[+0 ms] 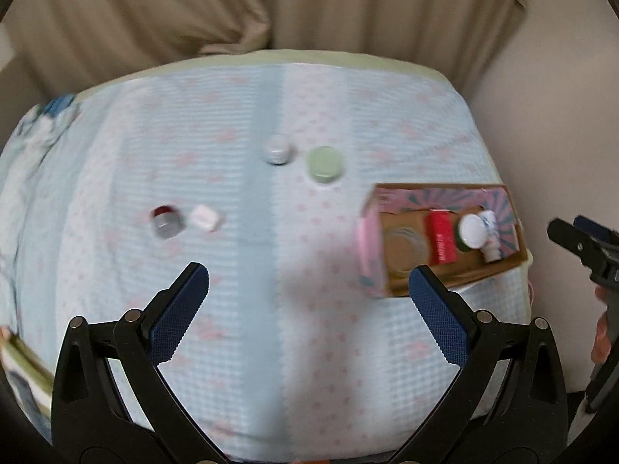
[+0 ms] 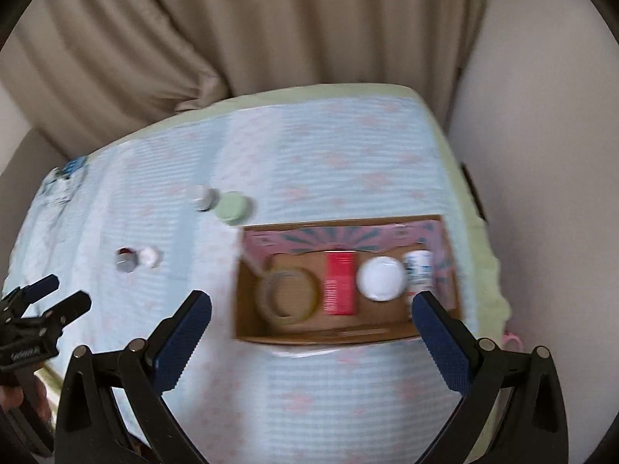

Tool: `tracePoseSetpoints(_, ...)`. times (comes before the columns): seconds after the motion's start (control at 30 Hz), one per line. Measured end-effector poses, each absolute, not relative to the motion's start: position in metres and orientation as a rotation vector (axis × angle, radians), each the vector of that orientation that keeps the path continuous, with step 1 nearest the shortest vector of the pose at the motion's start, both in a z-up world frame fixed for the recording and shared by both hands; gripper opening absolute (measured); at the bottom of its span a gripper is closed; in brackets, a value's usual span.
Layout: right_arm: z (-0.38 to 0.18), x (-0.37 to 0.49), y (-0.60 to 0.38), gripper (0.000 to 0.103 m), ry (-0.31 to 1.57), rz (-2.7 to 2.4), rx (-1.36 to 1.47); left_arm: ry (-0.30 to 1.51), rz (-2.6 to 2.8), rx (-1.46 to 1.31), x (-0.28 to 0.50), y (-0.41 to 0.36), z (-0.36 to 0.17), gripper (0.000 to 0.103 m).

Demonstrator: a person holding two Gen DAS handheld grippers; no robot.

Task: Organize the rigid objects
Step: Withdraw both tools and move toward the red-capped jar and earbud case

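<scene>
right wrist view: both claws, right claw and left claw, gape empty; box at centre gathers items, perhaps four small jars remain loose upper left.

Home bedroom, patterned blue bedspread over a bed, beige curtains, plain wall

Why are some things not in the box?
Four small things lie loose on the cloth outside the box: a green lid, a white jar, a silver-capped jar and a white cap.
</scene>
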State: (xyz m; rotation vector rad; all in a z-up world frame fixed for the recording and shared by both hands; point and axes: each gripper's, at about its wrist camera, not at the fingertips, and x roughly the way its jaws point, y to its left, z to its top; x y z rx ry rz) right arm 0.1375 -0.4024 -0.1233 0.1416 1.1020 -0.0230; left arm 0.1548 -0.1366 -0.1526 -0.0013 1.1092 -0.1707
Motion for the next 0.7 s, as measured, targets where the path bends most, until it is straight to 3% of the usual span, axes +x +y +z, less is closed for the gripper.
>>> tracePoseSetpoints(0.47,-0.123,0.142,-0.217,0.103,1.107,0.151,0.068,1.159,-0.032,-0.178,0.156,0.06,-0.159,0.103)
tracePoseSetpoints(0.7,-0.153,0.171,-0.143,0.103,1.104,0.184,0.042,1.214,-0.021,-0.224,0.194,0.13,-0.2,0.103)
